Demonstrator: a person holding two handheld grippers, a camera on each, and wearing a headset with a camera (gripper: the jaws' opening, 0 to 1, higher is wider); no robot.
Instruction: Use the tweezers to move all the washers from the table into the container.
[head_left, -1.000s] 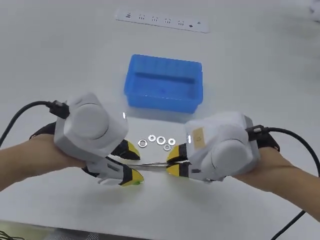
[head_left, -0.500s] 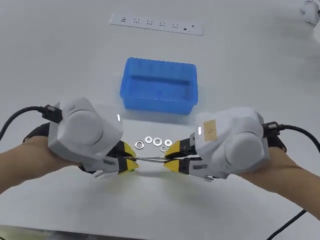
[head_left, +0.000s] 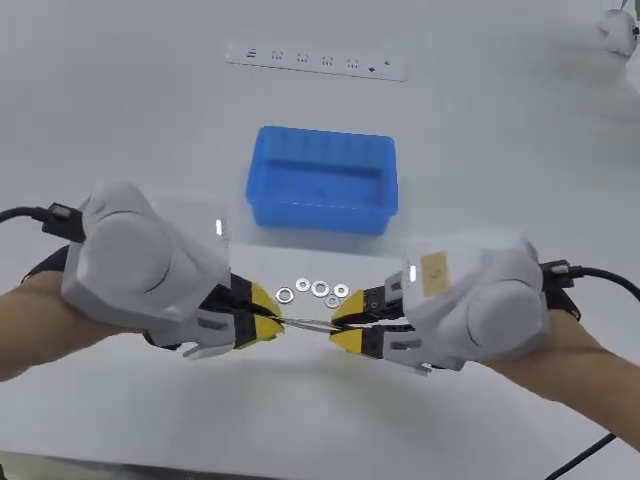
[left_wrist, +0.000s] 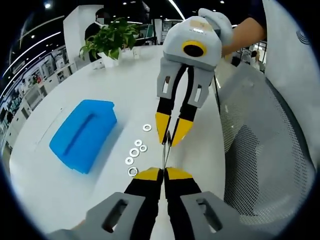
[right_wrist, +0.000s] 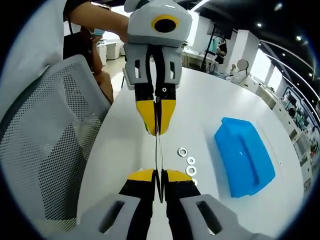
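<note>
Left gripper (head_left: 262, 312): near edge of the table (head_left: 480, 130), left side; jaws pressed narrow on one end of the tweezers (head_left: 305, 324).
Right gripper (head_left: 347, 325): near edge, right side, facing the left one; jaws pinched narrow on the tweezers' other end.
Tweezers: thin metal, level, spanning the gap between the 2 sets of yellow jaw tips, above the table.
Washers (head_left: 320, 289): 5 countable in the head view, in a loose cluster on the table just beyond the tweezers, outside the container.
Container (head_left: 320, 215): blue rectangular tub, mid-table, beyond the washers, apart from them.
Power strip (head_left: 315, 60): white, toward the far edge.
</note>
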